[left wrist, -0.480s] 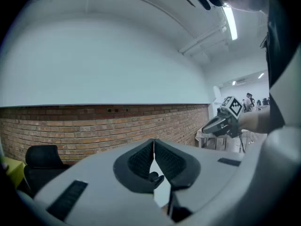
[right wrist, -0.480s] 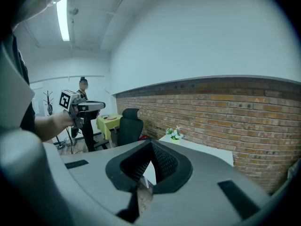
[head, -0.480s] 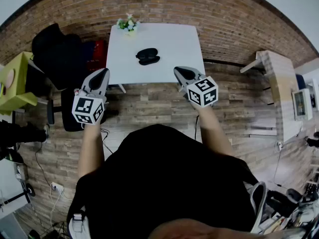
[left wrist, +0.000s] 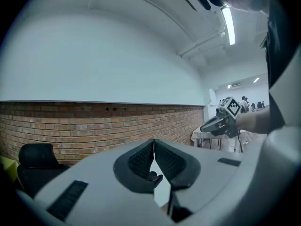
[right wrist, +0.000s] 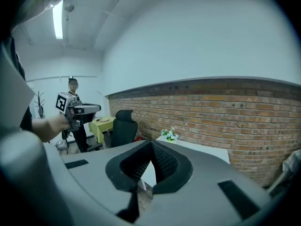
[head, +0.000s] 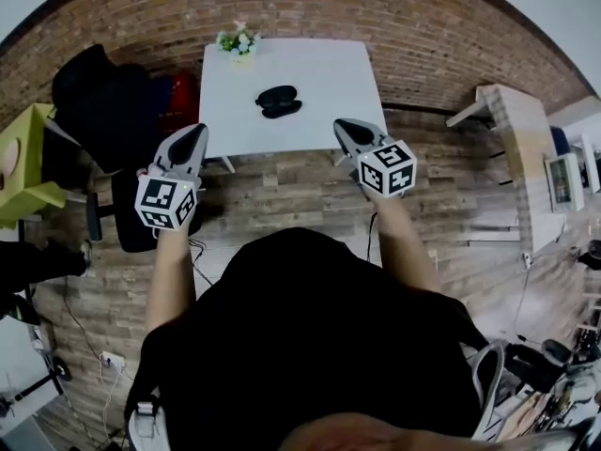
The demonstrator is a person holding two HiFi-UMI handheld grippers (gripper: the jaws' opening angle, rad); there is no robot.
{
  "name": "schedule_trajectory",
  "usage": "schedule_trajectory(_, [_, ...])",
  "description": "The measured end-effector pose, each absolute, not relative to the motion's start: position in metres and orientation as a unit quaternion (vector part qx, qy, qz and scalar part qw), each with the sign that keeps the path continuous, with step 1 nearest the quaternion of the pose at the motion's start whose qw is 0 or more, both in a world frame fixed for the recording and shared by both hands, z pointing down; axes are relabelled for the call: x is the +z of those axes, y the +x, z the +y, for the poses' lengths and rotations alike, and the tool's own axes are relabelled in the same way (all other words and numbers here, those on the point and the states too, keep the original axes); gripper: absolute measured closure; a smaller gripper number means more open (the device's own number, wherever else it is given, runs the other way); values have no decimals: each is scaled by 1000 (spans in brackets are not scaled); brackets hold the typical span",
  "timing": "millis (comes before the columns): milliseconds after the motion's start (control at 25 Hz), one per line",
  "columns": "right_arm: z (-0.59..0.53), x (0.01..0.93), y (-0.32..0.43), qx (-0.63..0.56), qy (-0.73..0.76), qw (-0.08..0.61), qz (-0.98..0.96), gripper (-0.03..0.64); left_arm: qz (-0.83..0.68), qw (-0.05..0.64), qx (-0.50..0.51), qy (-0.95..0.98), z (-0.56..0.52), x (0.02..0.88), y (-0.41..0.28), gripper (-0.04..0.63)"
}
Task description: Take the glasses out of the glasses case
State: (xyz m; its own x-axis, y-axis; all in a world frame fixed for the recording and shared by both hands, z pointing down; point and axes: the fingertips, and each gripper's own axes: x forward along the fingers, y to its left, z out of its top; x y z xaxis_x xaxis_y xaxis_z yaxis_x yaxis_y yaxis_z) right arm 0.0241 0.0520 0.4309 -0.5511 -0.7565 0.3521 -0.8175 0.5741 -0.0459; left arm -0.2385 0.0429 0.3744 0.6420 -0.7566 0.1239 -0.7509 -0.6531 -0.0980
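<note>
A black glasses case (head: 278, 101) lies on the white table (head: 319, 120) in the head view, near the table's middle; whether its lid is open I cannot tell. My left gripper (head: 192, 137) hovers off the table's front left corner, shut and empty. My right gripper (head: 346, 130) hovers at the table's front right edge, also shut with nothing in it. Both stay well short of the case. In the left gripper view the jaws (left wrist: 154, 145) meet at the tips; in the right gripper view the jaws (right wrist: 150, 147) touch too. The case is hidden in both gripper views.
A small flower pot (head: 237, 41) stands at the table's far left corner, also seen as flowers (right wrist: 168, 134). A black office chair (head: 94, 101) and a yellow-green table (head: 23, 158) stand left. A brick wall (head: 423, 36) runs behind. Another desk (head: 521, 158) is right.
The head camera shifted slightly, so the table and case sit a little higher in view. The right gripper drifted slightly right. Both grippers remain shut.
</note>
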Motion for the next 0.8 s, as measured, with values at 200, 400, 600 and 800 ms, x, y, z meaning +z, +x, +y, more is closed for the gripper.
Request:
schedule_trajectory(200, [58,439,29,114,461,153,-867,603,410,13,-79,-909,41,378,-242,583])
schedule_trajectory(400, [54,451,42,118,473,163,-858,604,401,18,-90,-912,34,380,-233,583])
schedule_trajectory(600, [48,462,54,125,474,155,-858,604,402,30,-101,-910,28,375,-221,583])
schedule_trajectory(800, [23,460,74,123,474,145,-860,604,413,37,-110,-903,11,369,-207,584])
